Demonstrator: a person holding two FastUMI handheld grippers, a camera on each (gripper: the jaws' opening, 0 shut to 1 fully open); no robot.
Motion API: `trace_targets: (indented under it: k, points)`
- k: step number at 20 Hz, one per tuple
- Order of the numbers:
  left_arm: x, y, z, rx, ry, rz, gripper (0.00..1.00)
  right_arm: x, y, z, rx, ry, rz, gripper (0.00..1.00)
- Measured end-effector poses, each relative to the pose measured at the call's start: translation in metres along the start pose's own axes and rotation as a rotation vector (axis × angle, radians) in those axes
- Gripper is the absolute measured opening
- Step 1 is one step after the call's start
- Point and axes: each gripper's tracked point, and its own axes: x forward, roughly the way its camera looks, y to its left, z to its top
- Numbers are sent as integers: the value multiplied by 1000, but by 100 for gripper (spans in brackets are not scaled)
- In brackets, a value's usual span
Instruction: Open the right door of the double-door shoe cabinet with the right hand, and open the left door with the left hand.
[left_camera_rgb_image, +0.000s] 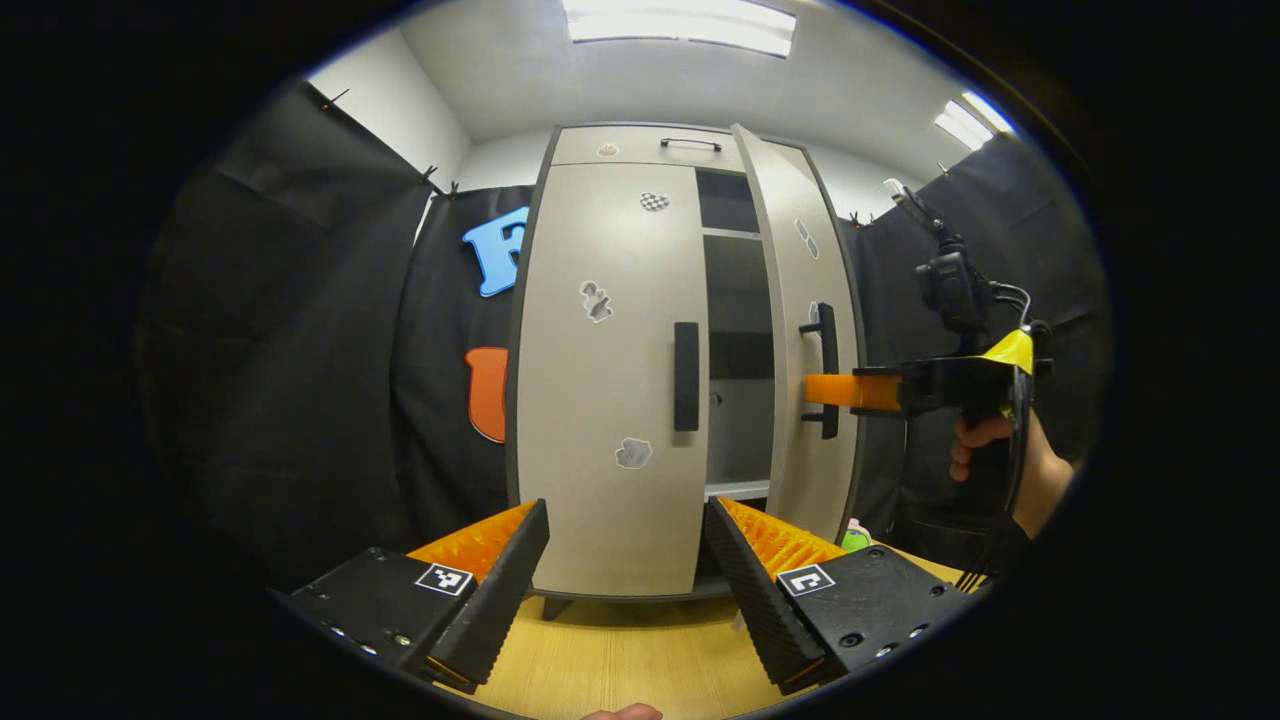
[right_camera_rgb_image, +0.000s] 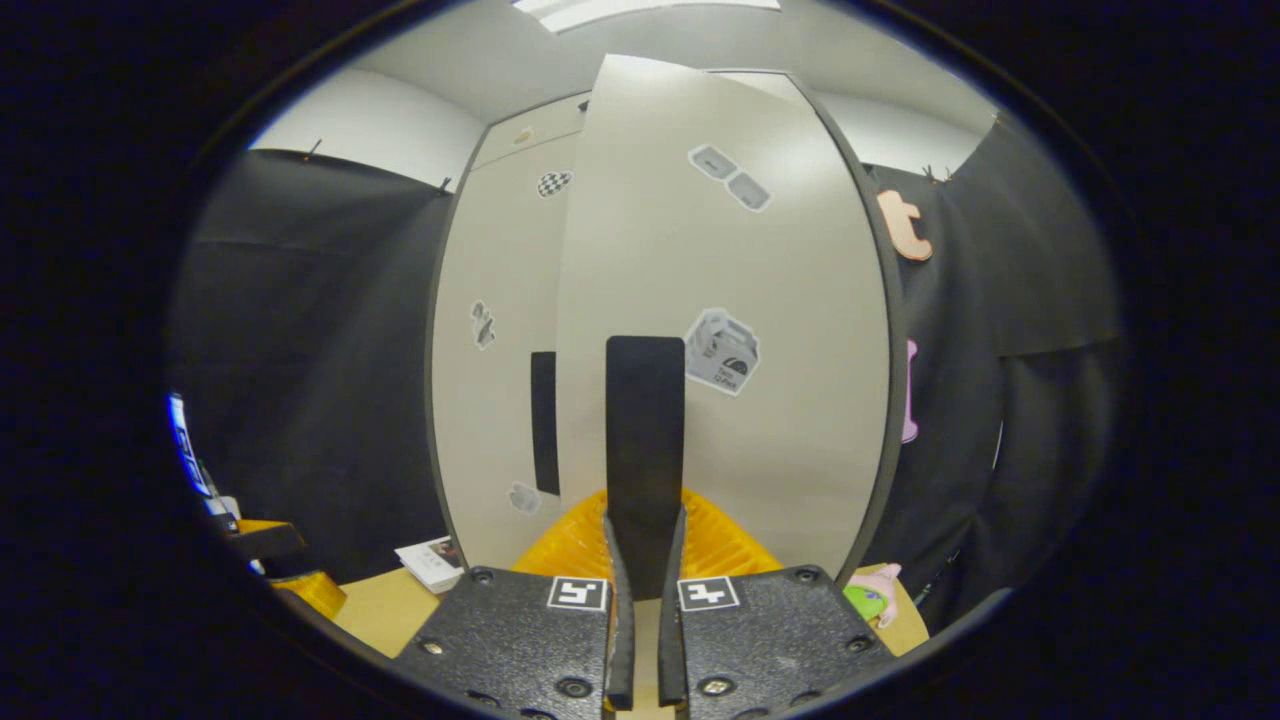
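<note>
A light wooden floor (left_camera_rgb_image: 620, 660) spreads out in front, and everything else is placed from it. Black cloth walls (left_camera_rgb_image: 300, 380) rise from its left and right edges. At its right edge lies a small green and pink object (right_camera_rgb_image: 872, 590) — too small to identify. On its left part rests a white booklet or card (right_camera_rgb_image: 432, 562). Further left sits a yellow-orange object (right_camera_rgb_image: 305, 590), partly cut off. High above the floor — bright ceiling light panels (left_camera_rgb_image: 680, 25).
</note>
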Motion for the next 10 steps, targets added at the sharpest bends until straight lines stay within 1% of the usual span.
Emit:
trace_targets:
  k: [4,5,8,10]
  points:
    - [2,-28,3,-13,-7,-20,95,-17,-16,0,1,-2,-4,12]
    - [1,-37,5,-20,-8,-29,95,-20,-21,0,4,-2,-10,11]
    - [3,-59,5,-16,-5,-49,95,-26,-34,0,-12,-1,-44,12]
    - [4,-73,5,-12,1,-64,95,-27,-45,-1,-40,3,-83,11]
